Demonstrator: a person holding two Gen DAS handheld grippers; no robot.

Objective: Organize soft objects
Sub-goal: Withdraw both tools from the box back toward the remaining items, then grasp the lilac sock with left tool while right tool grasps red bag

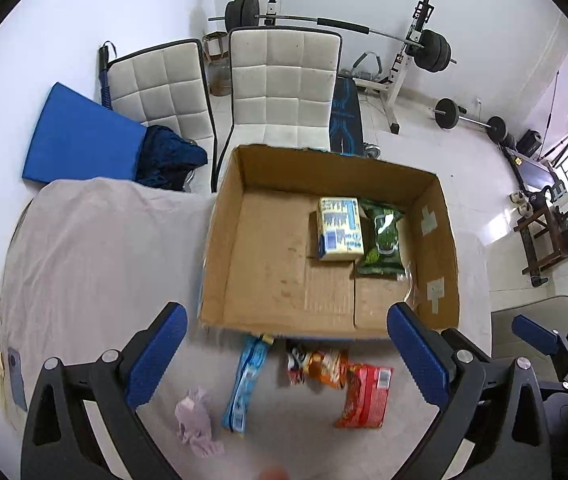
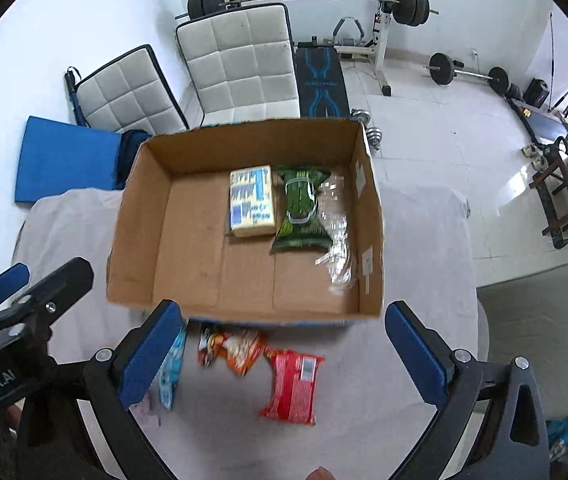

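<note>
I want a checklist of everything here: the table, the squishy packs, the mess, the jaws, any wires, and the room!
Surface: table under a pale cloth.
Job's things: cardboard box holds a yellow pack, green pack and clear wrapper; blue pack, orange pack and red pack lie outside, in front.
Clutter: crumpled purple tissue.
Grippers: left gripper and right gripper, jaws wide open, empty.
Cables: nothing seen.
Surroundings: two white chairs, barbell rack, blue mat.

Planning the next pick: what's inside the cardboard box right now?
Inside the cardboard box: a yellow pack, a green pouch beside it, and clear plastic wrap by the right wall. Whatever lies beneath them is covered.
</note>
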